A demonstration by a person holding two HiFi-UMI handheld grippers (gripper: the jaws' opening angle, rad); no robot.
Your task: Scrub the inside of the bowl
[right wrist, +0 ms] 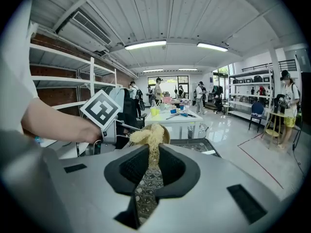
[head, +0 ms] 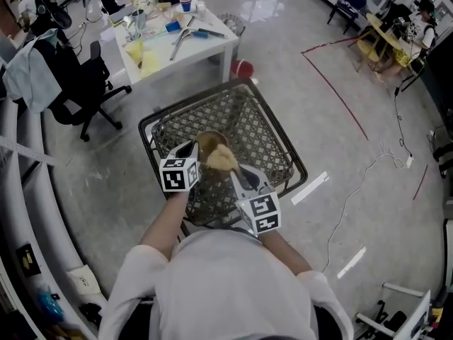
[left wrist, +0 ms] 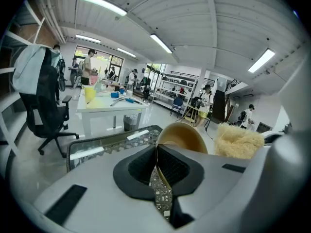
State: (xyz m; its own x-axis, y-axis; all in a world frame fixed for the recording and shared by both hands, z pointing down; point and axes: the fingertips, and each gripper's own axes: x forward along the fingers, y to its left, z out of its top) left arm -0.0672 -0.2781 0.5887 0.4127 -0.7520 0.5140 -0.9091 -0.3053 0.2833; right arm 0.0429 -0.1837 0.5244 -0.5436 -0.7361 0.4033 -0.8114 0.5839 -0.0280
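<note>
My left gripper is clamped on the rim of the tan bowl, and my right gripper pinches a yellow fibrous scrubber (its tuft at the bowl's mouth). Below sits a wire-mesh basket, with a cluttered white table beyond.

Open-plan lab/workshop. White worktable cluttered with tools, cups; black office chair; red tape lines on polished floor; metal shelving; ceiling strip lights; people at benches.
</note>
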